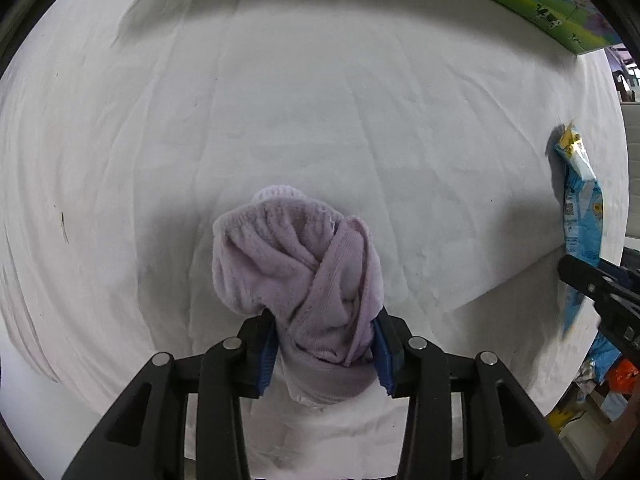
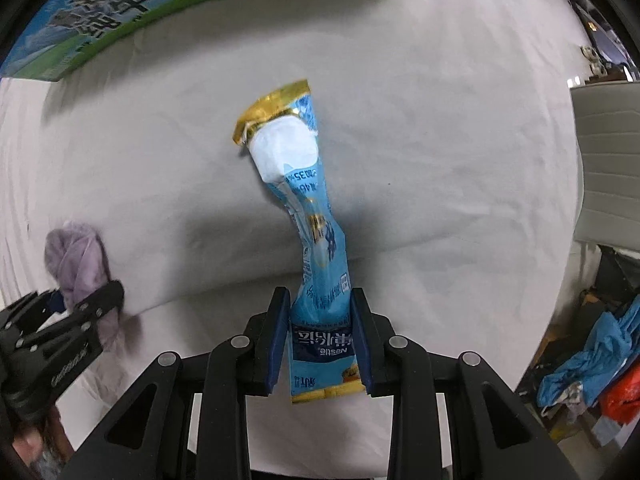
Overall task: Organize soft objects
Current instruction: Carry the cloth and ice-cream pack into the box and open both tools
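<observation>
Left gripper (image 1: 324, 350) is clenched on a knotted lilac towel (image 1: 296, 276), bunched up betw. its blue pads (image 1: 266, 356) and held above the white sheet (image 1: 360, 120) near the table's front edge. Right gripper (image 2: 320, 336) is clamped on a blue snack pouch (image 2: 308, 220) w/ a gold top seal, gripped low near its printed end – the rest sags fwd over the sheet, toward the front right corner. A green-blue carton (image 2: 120, 8) stands along the far edge.

Risks, as I judge them: the pouch is slick film held by one end, so a quick swing could let it slide out. The towel's loose folds hang past the pads – they could snag or unravel on set-down. Both loads sit close, so the arms may bump if they cross.
</observation>
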{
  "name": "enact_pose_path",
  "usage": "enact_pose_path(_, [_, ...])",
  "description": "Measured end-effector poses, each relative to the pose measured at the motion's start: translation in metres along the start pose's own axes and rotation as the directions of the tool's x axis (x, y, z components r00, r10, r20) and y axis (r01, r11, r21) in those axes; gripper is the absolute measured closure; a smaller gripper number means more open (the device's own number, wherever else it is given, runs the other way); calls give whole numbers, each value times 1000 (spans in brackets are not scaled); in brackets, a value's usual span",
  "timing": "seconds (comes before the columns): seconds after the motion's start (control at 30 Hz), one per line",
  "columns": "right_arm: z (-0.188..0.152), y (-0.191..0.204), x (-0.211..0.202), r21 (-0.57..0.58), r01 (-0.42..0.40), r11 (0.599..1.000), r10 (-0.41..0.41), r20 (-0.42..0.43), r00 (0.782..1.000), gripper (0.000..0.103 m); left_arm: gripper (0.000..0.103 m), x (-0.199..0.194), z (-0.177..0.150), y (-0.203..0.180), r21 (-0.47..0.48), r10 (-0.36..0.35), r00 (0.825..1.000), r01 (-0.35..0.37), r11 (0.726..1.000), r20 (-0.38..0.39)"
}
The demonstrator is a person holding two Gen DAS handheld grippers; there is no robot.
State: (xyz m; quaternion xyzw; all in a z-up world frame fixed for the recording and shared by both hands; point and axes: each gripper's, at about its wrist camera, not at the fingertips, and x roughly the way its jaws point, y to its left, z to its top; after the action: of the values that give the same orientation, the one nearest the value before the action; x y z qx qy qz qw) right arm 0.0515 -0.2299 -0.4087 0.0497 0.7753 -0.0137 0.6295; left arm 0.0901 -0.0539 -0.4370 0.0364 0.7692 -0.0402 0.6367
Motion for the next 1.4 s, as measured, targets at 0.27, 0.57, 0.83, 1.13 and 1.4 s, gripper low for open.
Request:
enact_pose_path(0.27, [-4, 19, -24, -20, -38, 999, 39, 46, 998, 72, 69, -34, -17, 20, -5, -3, 998, 3, 1000, 61])
enact_pose_path(0.57, [-16, 44, -123, -102, -152, 983, 170, 202, 965, 72, 69, -135, -20, 0, 35, -53, 963, 45, 998, 266])
enact_pose_path(0.83, [15, 45, -215, -162, -235, 959, 274, 301, 913, 72, 69, -247, 17, 7, 61, -138, 907, 124, 990, 399])
enact_pose_path(1.13, [109, 55, -237, -80, -304, 949, 313, 335, 889, 72, 69, -279, 112, 30, 45, -122, 908, 114, 992, 400])
enact_pose_path(1.4, [166, 60, -194, 39, -308, 950, 285, 290, 914, 72, 69, -232, 174, 53, -7, -145, 965, 151, 989, 219])
